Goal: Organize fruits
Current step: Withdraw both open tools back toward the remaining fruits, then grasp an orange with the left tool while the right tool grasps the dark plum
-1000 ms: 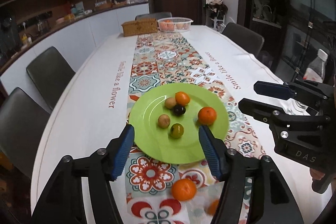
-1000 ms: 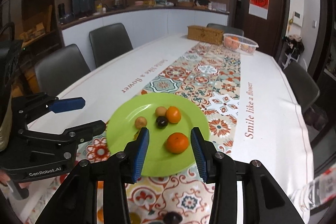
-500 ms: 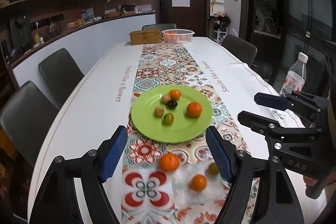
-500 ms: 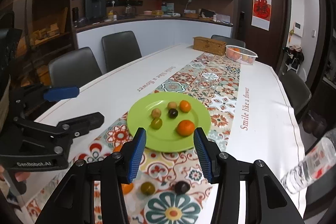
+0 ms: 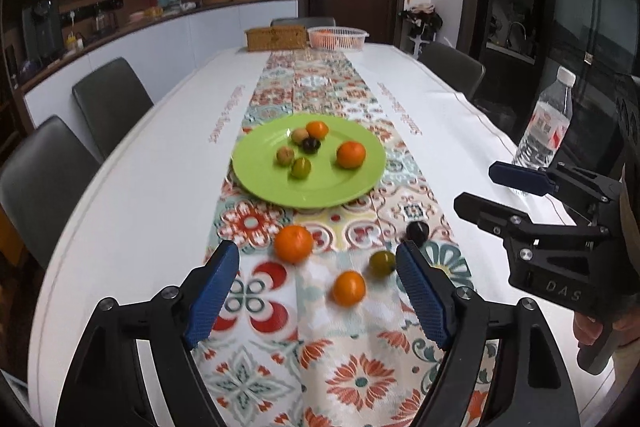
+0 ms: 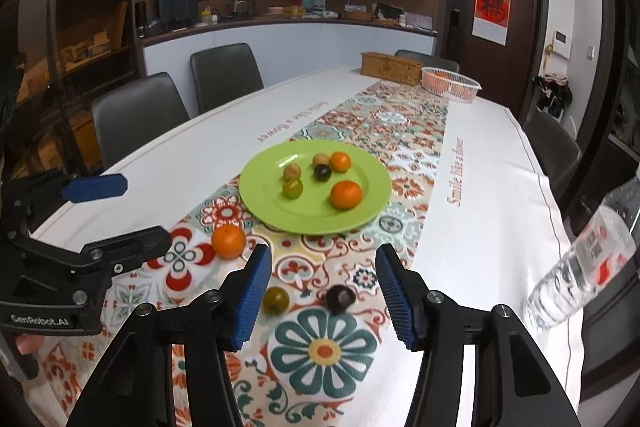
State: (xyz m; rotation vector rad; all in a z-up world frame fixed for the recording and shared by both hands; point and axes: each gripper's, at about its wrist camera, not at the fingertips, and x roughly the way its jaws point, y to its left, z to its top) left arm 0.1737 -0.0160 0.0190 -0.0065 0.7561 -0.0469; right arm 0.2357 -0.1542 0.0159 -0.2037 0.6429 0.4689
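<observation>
Left gripper [image 5: 318, 293] fingers opening, empty, small orange [image 5: 349, 288] on tabletop between them, right gripper [image 6: 324, 293] fingers opening, empty, dark fruit [image 6: 339, 298] between, green plate [image 6: 264, 211] well beyond both

The green plate [image 5: 276, 183] looks like smooth plastic with a soft sheen; the table runner [image 5: 340, 339] is printed cloth — matt, slightly creased; the water bottle [image 5: 544, 125] is clear, glossy plastic; the basket [image 6: 450, 85] is white plastic lattice; the box [image 6: 390, 67] looks woven — rough.
</observation>
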